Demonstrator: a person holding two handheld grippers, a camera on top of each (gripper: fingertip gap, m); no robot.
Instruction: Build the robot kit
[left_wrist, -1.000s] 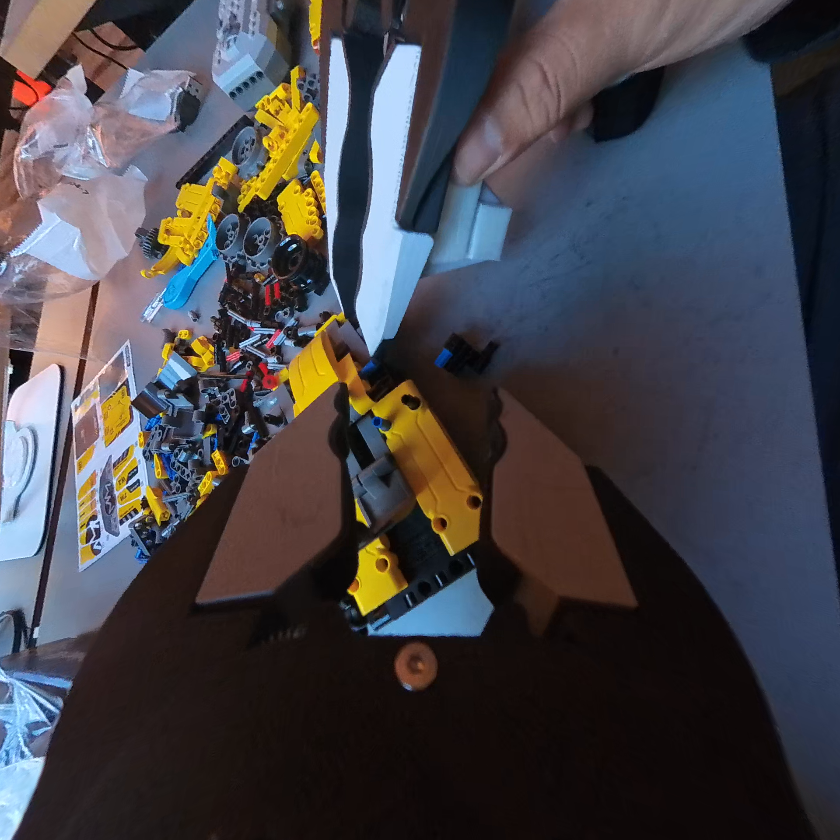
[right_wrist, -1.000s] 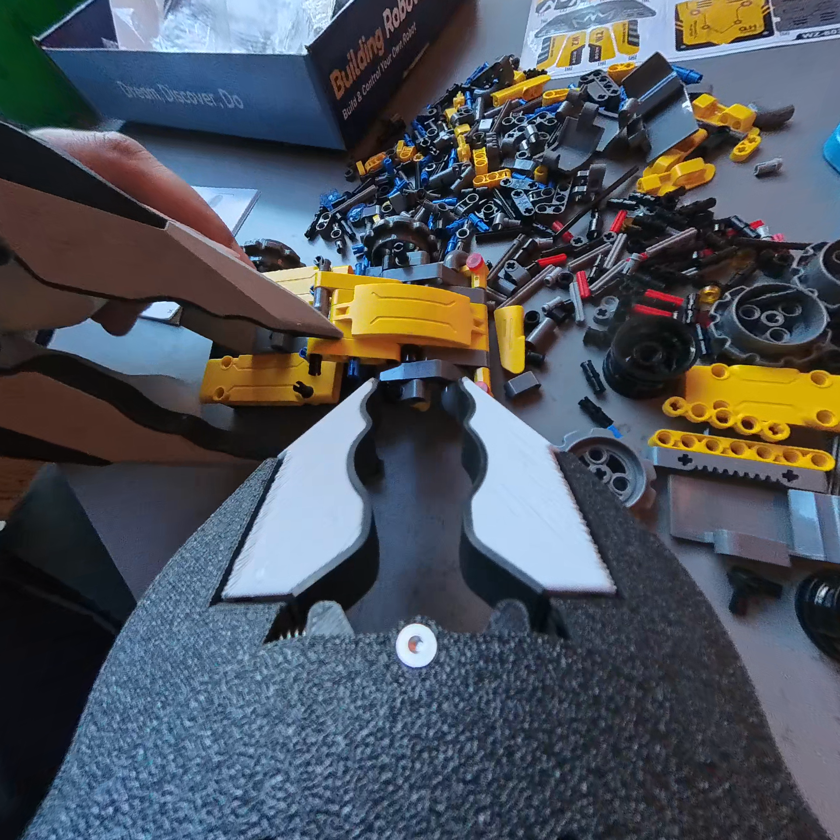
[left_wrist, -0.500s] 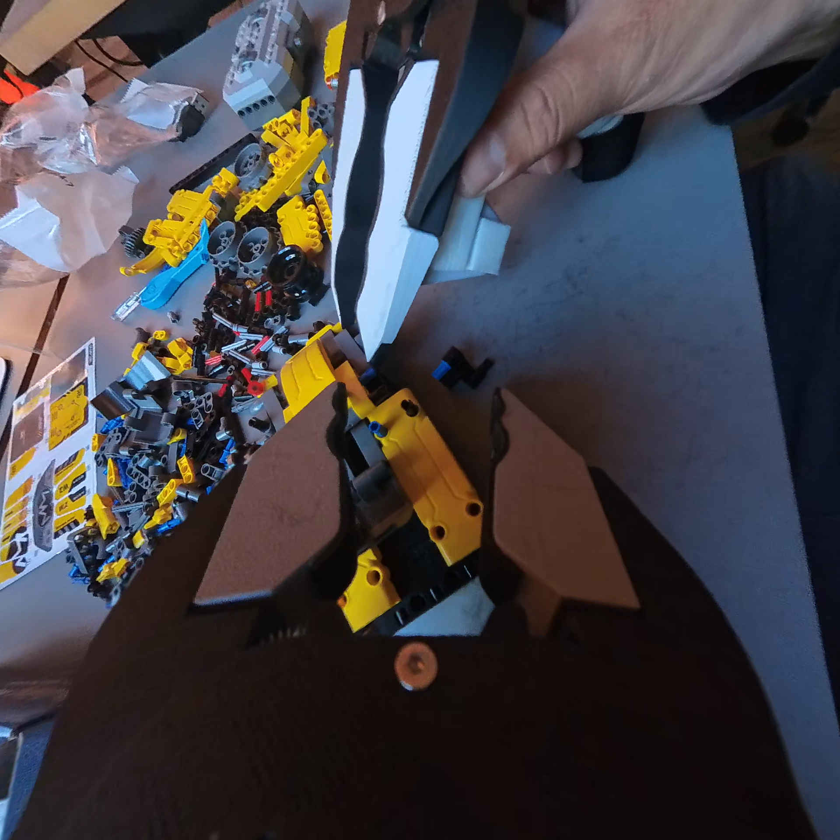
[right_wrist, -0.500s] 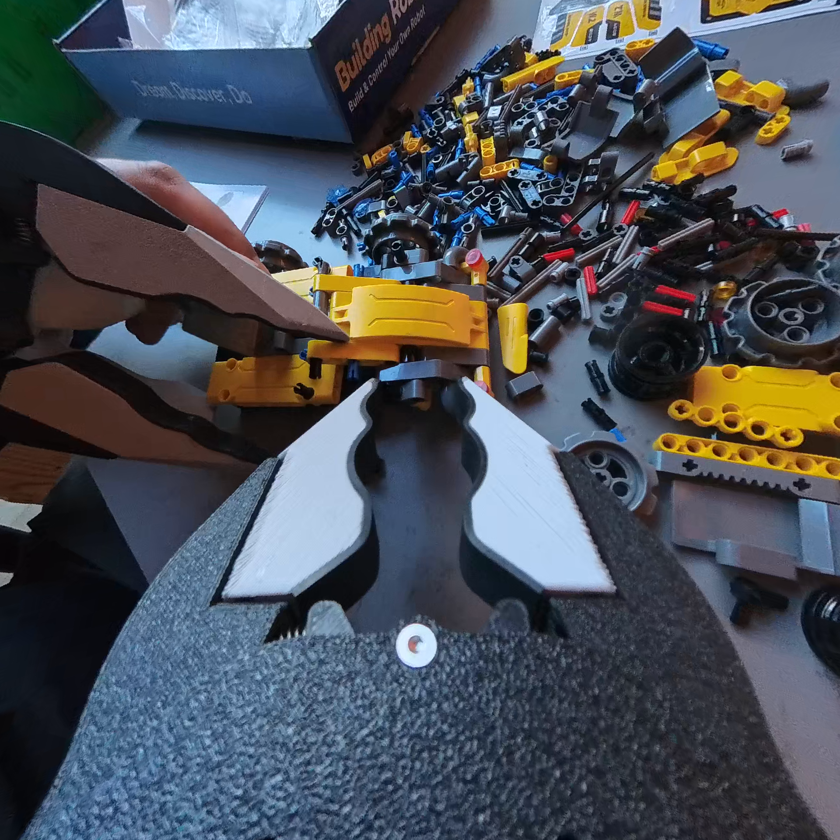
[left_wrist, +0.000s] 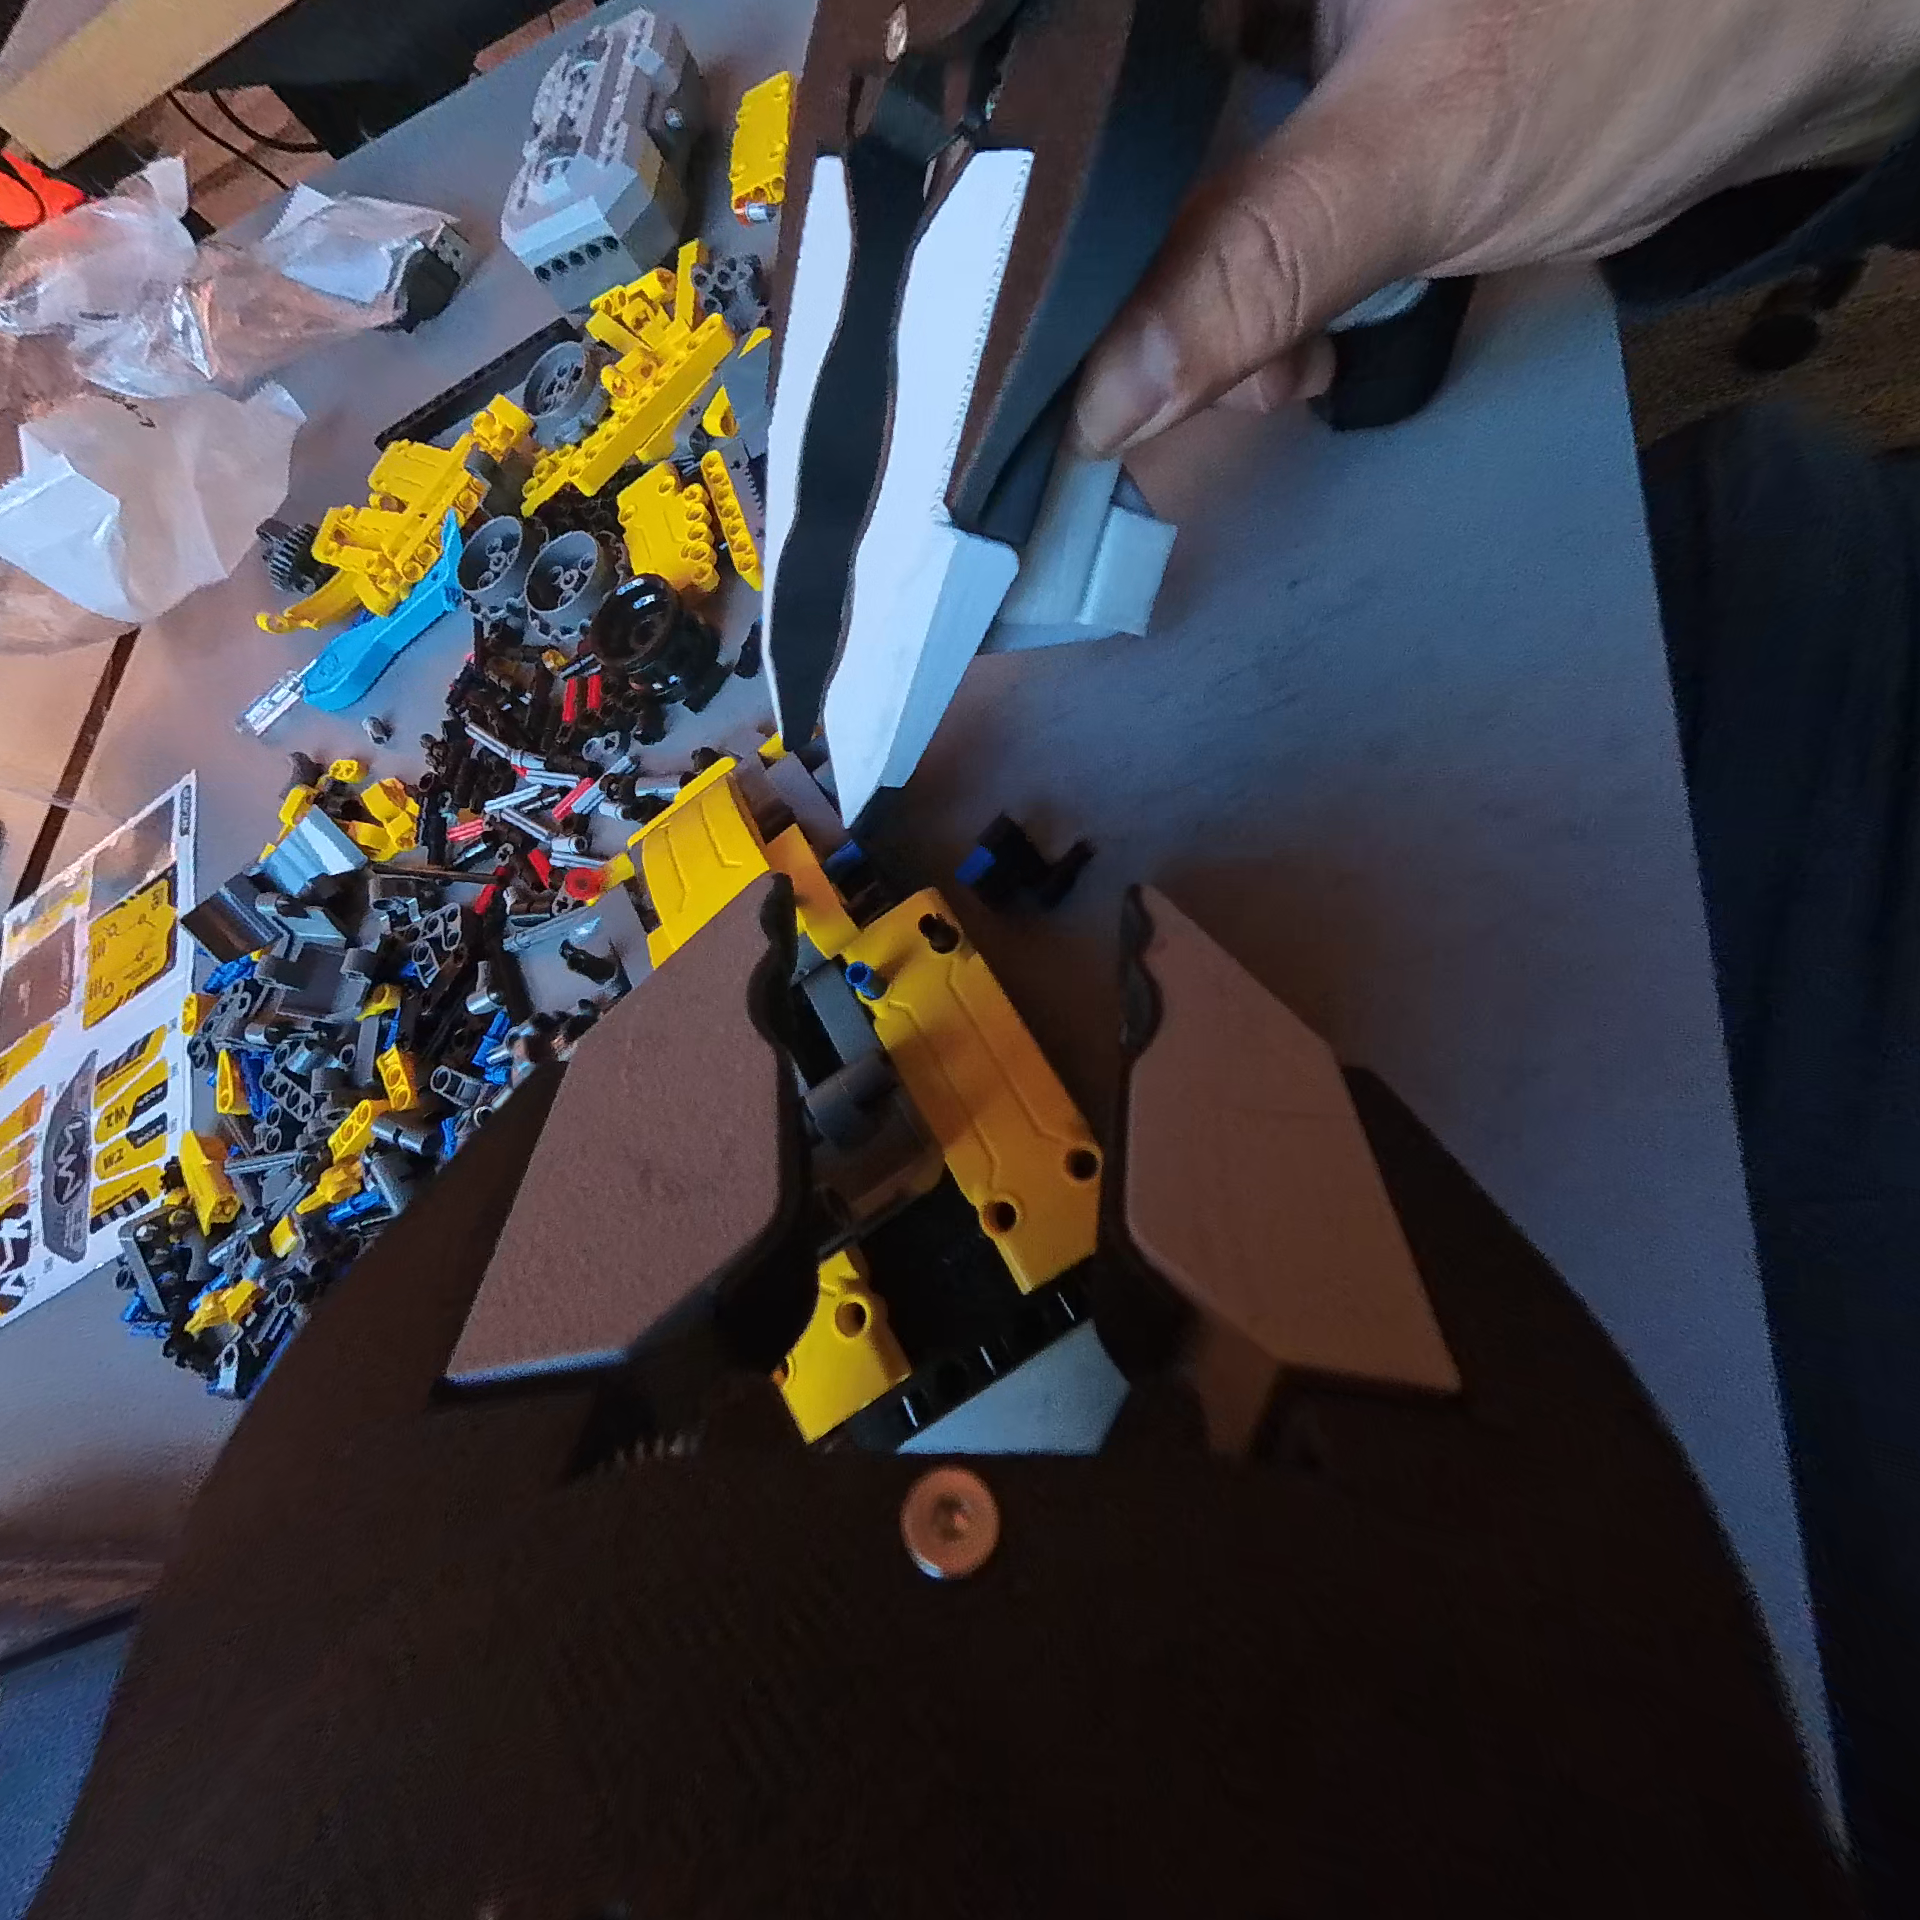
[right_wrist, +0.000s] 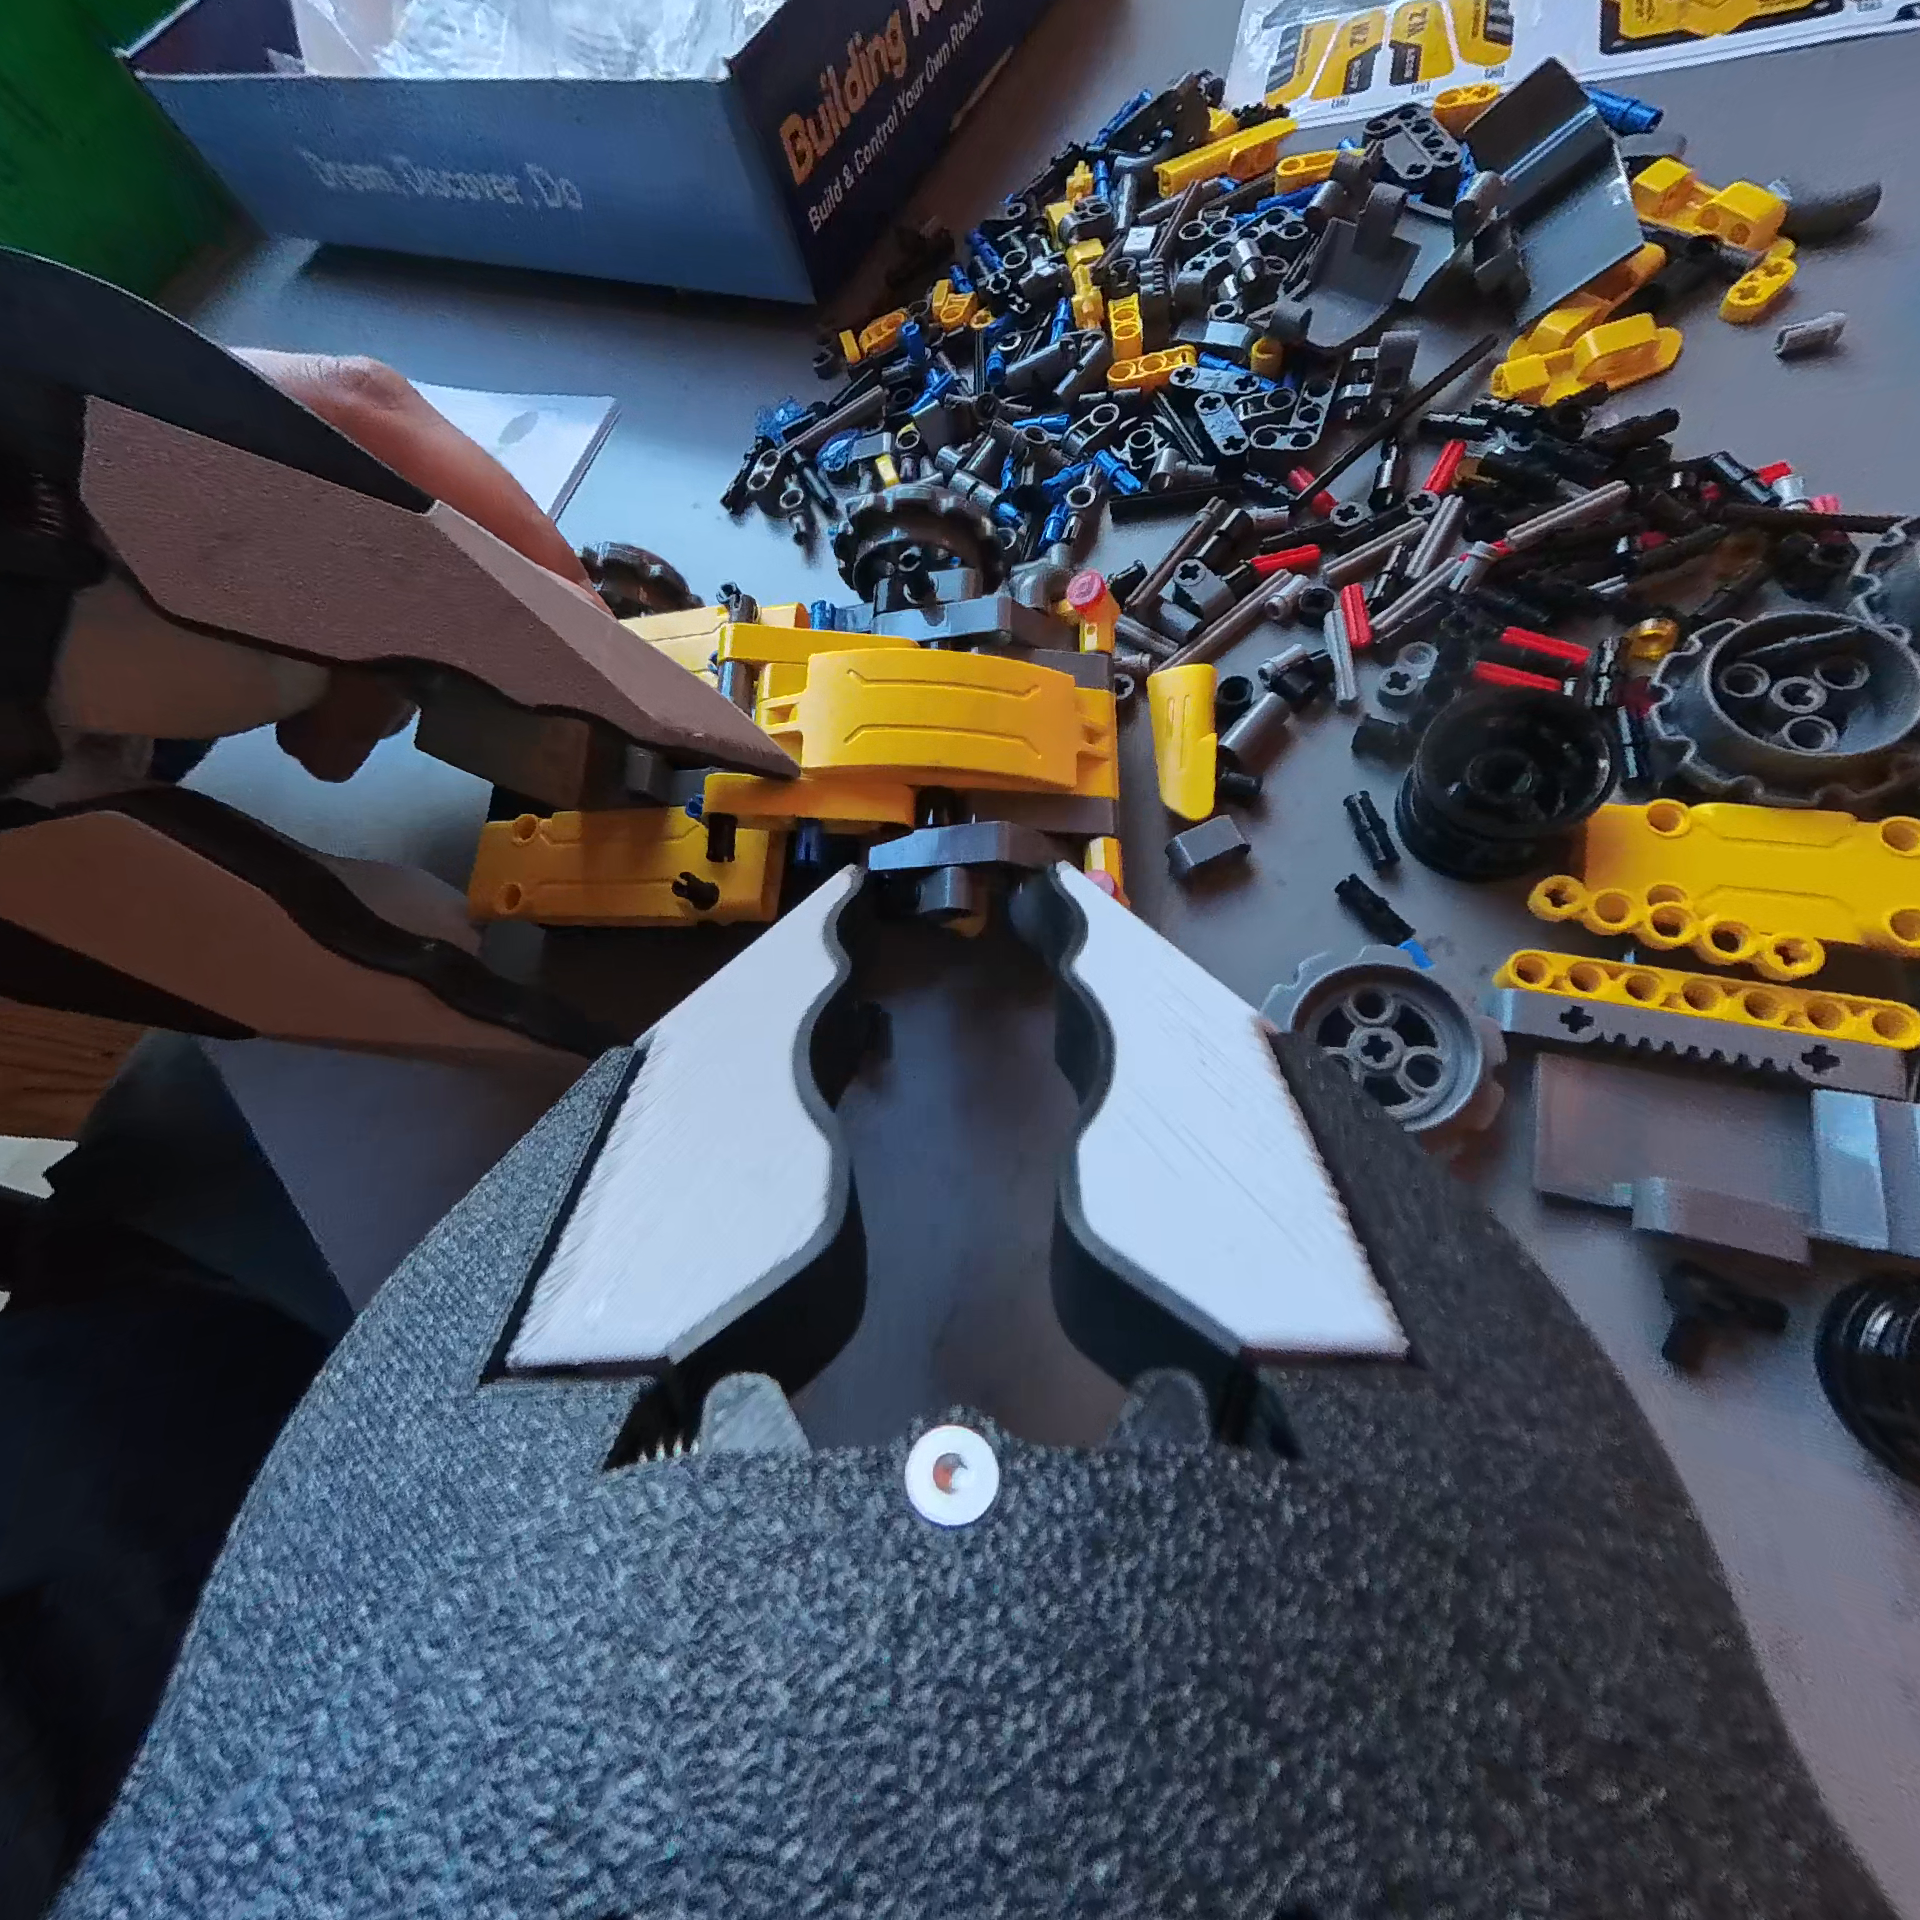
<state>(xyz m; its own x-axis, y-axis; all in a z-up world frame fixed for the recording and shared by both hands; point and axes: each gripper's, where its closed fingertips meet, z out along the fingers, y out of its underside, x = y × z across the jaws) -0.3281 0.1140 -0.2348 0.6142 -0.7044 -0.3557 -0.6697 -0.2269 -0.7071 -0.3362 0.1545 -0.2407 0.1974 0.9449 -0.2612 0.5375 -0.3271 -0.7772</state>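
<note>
Assembly of yellow, grey and black building pieces (left_wrist: 987, 1081) flat on grey table (left_wrist: 1351, 779), at near edge of loose-piece heap (right_wrist: 1195, 343).

Left gripper (left_wrist: 956, 899): brown fingers set wide, straddling long yellow beam end of assembly. Upper finger tip resting on top of yellow shell in right wrist view; other finger low beside beam, a dark gap visible between them. Straddled, not squeezed, as far as can be judged. Probably placed so to pin the build down against a sideways push.

Right gripper (right_wrist: 961, 878): white fingers at a narrow gap, tips flanking dark grey stub and black pin on near side of assembly. Slivers of space either side of pin; no firm clamp seen. Approach at right angles to the left gripper, likely so that each works a different face. Person's hand (left_wrist: 1403, 177) around its handle, thumb low along the side.

Nearby: small black-and-blue piece (left_wrist: 1023, 857) alone just beside assembly. Grey wheel hub (right_wrist: 1382, 1049) and yellow toothed beam (right_wrist: 1704, 1003) right of white fingers. Blue box (right_wrist: 468, 177) behind heap. Sticker sheet (left_wrist: 94, 1039) at far edge.
</note>
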